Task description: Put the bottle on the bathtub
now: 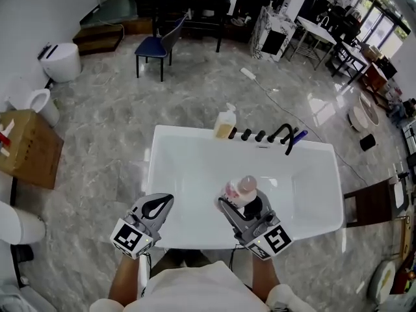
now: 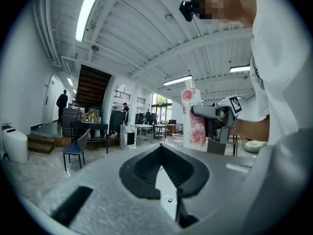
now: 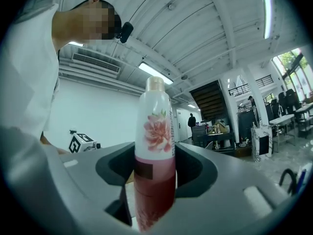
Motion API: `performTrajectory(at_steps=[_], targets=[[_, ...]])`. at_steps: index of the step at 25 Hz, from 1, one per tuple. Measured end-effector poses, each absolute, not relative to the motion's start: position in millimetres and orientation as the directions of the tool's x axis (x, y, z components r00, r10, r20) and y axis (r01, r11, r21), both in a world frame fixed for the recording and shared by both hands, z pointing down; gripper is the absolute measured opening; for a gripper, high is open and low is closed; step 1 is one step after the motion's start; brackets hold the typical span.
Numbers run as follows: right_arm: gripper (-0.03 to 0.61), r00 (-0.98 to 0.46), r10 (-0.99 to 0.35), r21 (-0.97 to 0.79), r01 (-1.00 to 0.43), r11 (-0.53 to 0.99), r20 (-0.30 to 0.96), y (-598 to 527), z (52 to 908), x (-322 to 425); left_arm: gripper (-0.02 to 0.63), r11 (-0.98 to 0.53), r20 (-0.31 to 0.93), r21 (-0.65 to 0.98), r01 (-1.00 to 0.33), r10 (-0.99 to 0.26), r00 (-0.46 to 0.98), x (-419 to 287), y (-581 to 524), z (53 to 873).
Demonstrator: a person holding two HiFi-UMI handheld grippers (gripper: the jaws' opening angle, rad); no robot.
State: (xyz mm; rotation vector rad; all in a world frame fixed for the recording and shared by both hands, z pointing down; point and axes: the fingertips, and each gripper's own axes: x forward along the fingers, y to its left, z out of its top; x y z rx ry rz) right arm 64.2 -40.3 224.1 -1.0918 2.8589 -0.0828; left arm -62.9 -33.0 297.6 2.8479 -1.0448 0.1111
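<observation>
A white bottle [image 1: 243,189] with a pink flower print and a pale cap stands upright in my right gripper [image 1: 236,208], above the near part of the white bathtub [image 1: 312,194]. In the right gripper view the bottle [image 3: 155,146] fills the gap between the jaws, which are shut on its lower body. My left gripper [image 1: 162,203] hangs over the tub's near left rim with its jaws closed together and nothing in them. From the left gripper view, the bottle [image 2: 193,119] and the right gripper [image 2: 213,114] show off to the right of the shut jaws' tips [image 2: 161,148].
A yellow pump dispenser [image 1: 225,122] stands on the tub's far rim beside black tap fittings [image 1: 281,135]. A cardboard box [image 1: 26,148] and white toilets [image 1: 62,60] are at the left. A blue chair [image 1: 156,47] stands beyond on the marble floor.
</observation>
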Motion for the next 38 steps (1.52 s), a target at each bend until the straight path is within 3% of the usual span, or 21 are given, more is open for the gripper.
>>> performTrajectory(at_steps=[18,25,31,38], targets=[[0.242,-0.729,-0.685,-0.084,-0.683,0.725,0.014,-135.9,297.5,45.2,0.002,-0.766,0.155,0.143,-0.627,-0.608,0.779,-63.6,-94.8,369.2],[0.242,-0.73,-0.681,-0.085,-0.683,0.725,0.058,-191.4,360.0,29.5,0.002,-0.771,0.165,0.168,-0.614,-0.592,0.789,-65.7,-121.8,426.6],[0.242,-0.725,-0.687,-0.076,-0.689,0.721,0.057,-249.1,434.3,16.4,0.002,-0.821,0.29,0.059,-0.567,-0.53,0.797,-65.1,-139.1,517.6],[0.242,-0.731,-0.679,-0.072,-0.683,0.727,0.073,-289.7,516.6,-2.1,0.002,-0.788,0.261,0.14,-0.6,-0.555,0.79,-68.1,-162.9,573.1]])
